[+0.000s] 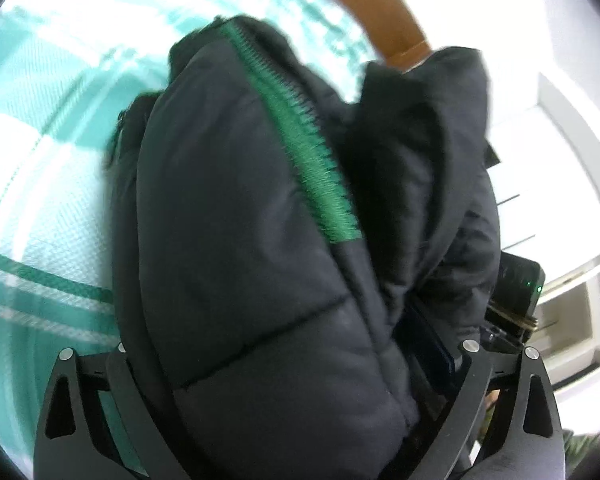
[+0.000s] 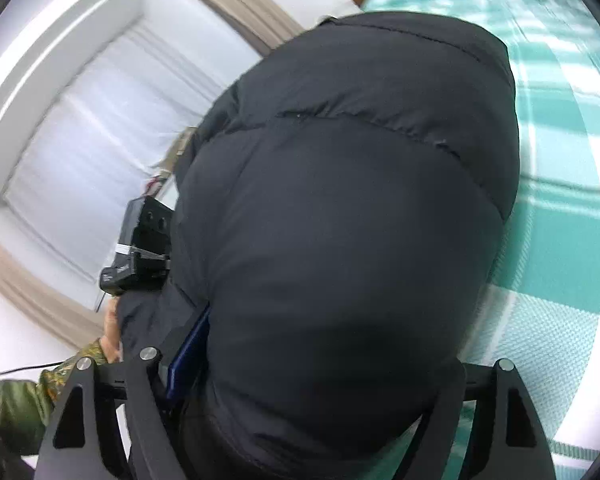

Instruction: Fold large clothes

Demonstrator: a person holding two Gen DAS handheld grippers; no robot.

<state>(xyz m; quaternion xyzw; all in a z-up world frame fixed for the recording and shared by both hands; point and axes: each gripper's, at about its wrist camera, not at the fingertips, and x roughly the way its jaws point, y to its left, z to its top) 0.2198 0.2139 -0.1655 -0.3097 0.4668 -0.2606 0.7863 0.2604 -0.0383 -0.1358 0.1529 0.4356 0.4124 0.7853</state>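
Gripping dark puffer jacket (image 1: 240,240) in left gripper (image 1: 296,400), right gripper (image 2: 300,408) likewise

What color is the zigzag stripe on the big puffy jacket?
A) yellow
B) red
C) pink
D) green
D: in the left wrist view a bright green stripe runs down the dark puffy jacket, which bulges between the fingers of the left gripper above the teal checked cloth.
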